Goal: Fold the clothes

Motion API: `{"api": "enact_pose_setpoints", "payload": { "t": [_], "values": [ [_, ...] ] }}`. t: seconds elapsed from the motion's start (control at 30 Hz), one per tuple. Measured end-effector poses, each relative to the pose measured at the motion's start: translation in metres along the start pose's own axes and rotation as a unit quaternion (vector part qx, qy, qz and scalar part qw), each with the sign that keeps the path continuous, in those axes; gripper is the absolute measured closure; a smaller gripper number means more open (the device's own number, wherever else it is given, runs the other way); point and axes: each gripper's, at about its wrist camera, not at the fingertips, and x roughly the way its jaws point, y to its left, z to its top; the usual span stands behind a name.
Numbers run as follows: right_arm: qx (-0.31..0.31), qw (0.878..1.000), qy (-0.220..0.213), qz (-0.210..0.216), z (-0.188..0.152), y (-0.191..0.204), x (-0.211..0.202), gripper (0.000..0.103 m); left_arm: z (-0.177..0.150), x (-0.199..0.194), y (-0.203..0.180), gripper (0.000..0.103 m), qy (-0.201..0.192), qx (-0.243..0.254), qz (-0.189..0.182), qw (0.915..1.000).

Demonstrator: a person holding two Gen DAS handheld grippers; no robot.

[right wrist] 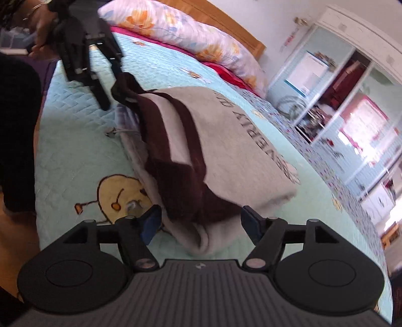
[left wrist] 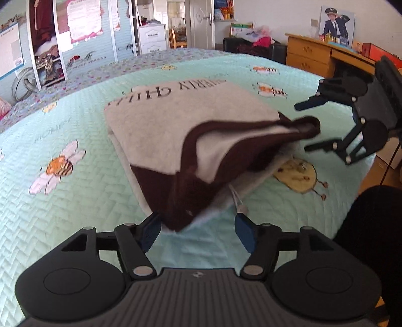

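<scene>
1. Where the mint-green quilted bedspread with its bee and flower prints covers the bed, a grey sweatshirt with dark brown trim lies folded near the middle, dark lettering printed across its far part.
2. A brown-edged flap is turned back over the grey body, and one brown corner hangs down at the near edge; the cloth there is blurred.
3. The left gripper is released, its blue pads standing wide apart on either side of that hanging brown corner, neither pad pressing on it.
4. The right gripper is likewise released, jaws spread around the near folded end of the sweatshirt without clamping it.
5. In the left wrist view, the right gripper sits just beside the brown tip at the garment's right side, fingers apart.
6. A white drawstring with a toggle trails out from under the fold onto the bedspread.
7. A floral pillow rests against the wooden headboard, well apart from the sweatshirt.
8. A wooden desk stands beyond the bed.
</scene>
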Motion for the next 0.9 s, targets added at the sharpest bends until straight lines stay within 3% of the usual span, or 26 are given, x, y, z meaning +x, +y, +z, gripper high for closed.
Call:
{"api": "enact_pose_setpoints", "payload": {
  "t": [0.13,0.23,0.3,0.4,0.5,0.53,0.57,0.6,0.63,0.7,0.77,0.83,0.9],
  "values": [
    [0.128,0.991,0.020,-0.015,-0.015,-0.024,-0.019,0.031,-0.013,-0.019,0.008,0.039,0.016,-0.058,-0.016,0.9980],
    [0.245,0.969,0.032,-0.027,-0.023,-0.049,-0.029,0.031,-0.005,-0.044,0.032,0.048,-0.013,-0.163,-0.064,0.9845],
    [0.365,0.931,0.005,0.012,-0.026,-0.070,-0.029,0.033,0.010,-0.059,0.049,0.048,-0.059,-0.231,-0.093,0.9666],
    [0.518,0.850,-0.060,0.077,-0.024,-0.099,-0.021,0.040,0.054,-0.059,0.063,0.046,-0.112,-0.265,-0.096,0.9529],
    [0.568,0.806,-0.120,0.112,0.001,-0.122,0.003,0.041,0.103,-0.033,0.077,0.046,-0.136,-0.286,-0.088,0.9446],
    [0.583,0.791,-0.132,0.128,0.010,-0.131,0.016,0.048,0.117,-0.021,0.082,0.046,-0.139,-0.293,-0.093,0.9414],
    [0.597,0.777,-0.138,0.143,0.020,-0.139,0.030,0.069,0.128,-0.008,0.088,0.046,-0.134,-0.309,-0.086,0.9377],
    [0.606,0.769,-0.136,0.152,0.030,-0.146,0.045,0.083,0.139,0.005,0.094,0.047,-0.128,-0.325,-0.079,0.9336],
    [0.604,0.771,-0.132,0.152,0.043,-0.151,0.059,0.099,0.149,0.020,0.100,0.047,-0.113,-0.337,-0.075,0.9319],
    [0.590,0.782,-0.130,0.151,0.065,-0.159,0.083,0.099,0.158,0.036,0.107,0.047,-0.110,-0.345,-0.064,0.9299],
    [0.592,0.777,-0.136,0.163,0.076,-0.164,0.105,0.099,0.161,0.049,0.109,0.047,-0.116,-0.334,-0.054,0.9340],
    [0.607,0.765,-0.127,0.176,0.075,-0.166,0.130,0.099,0.155,0.068,0.107,0.047,-0.096,-0.322,-0.032,0.9415],
    [0.609,0.768,-0.068,0.187,0.063,-0.153,0.165,0.099,0.133,0.093,0.104,0.049,-0.055,-0.317,-0.019,0.9465]
  ]
}}
